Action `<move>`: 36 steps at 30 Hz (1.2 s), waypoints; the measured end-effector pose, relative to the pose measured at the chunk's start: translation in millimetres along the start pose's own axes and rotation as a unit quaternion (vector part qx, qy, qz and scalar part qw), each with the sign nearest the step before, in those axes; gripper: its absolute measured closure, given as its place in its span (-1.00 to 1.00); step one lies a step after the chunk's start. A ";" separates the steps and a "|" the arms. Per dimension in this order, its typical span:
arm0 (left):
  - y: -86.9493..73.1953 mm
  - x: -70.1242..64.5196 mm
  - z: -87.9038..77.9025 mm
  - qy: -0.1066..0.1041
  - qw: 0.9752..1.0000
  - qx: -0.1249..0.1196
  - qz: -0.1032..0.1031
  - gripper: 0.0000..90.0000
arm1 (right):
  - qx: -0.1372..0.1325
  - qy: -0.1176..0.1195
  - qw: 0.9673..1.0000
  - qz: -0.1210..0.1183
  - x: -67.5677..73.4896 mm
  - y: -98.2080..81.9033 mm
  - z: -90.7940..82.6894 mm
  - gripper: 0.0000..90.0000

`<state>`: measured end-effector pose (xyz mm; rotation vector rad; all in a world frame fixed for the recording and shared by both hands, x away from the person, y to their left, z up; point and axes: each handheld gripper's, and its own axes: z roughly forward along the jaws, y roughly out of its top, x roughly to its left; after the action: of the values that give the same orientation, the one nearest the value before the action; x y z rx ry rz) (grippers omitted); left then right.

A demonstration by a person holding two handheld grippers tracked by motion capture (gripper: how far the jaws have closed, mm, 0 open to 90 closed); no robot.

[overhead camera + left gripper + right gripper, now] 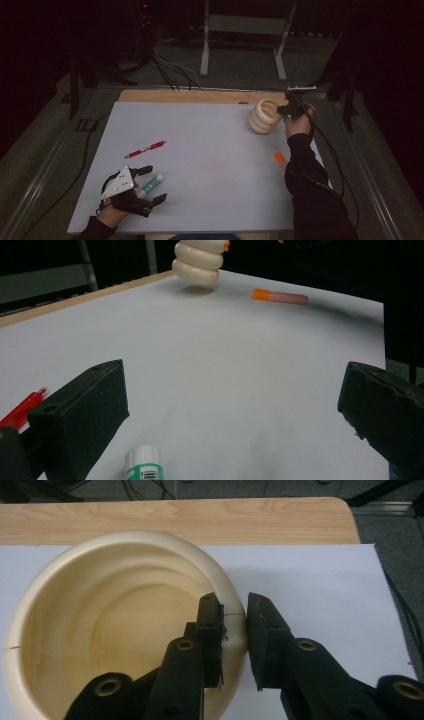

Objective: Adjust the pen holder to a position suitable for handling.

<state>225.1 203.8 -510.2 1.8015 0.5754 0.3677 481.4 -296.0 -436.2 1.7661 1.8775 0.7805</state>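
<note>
right claw (234, 625): clamped on rim of cream ribbed cup (75, 605), one jaw inside, one outside | cup judged stiff, light, smooth; rim hold suits | left claw (142, 187): spread apart around green-capped marker (150, 185)

At the far right of the pale surface (210, 150), the right claw (285, 111) pinches the rim of a cream ribbed cup (262, 116), which is tilted. An orange-capped marker (280, 159) lies nearer the person, just beside the dark sleeve (310, 185). Down at the near left corner, the left claw (152, 184) has its jaws spread wide around a white and green glue stick (150, 184). A red pen (145, 148) lies apart, a little farther out. Cables trail across the floor beyond.
</note>
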 end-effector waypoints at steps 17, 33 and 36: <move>0.3 -1.0 -0.2 -0.003 1.000 -0.003 -0.002 -0.99 | 0.014 0.060 0.997 -0.041 50.3 -21.2 -28.1 0.70; 0.4 -0.4 -0.6 -0.001 1.000 -0.004 -0.003 -0.99 | 0.034 0.101 0.991 -0.082 98.5 -46.0 -30.4 0.69; 0.5 -0.2 -0.7 -0.001 1.000 -0.004 -0.003 -0.99 | 0.037 0.102 0.991 -0.084 105.6 -49.8 -29.4 0.69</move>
<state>224.6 204.1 -509.6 1.7926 0.5770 0.3647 416.0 -195.1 -441.5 1.5949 2.1823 0.8655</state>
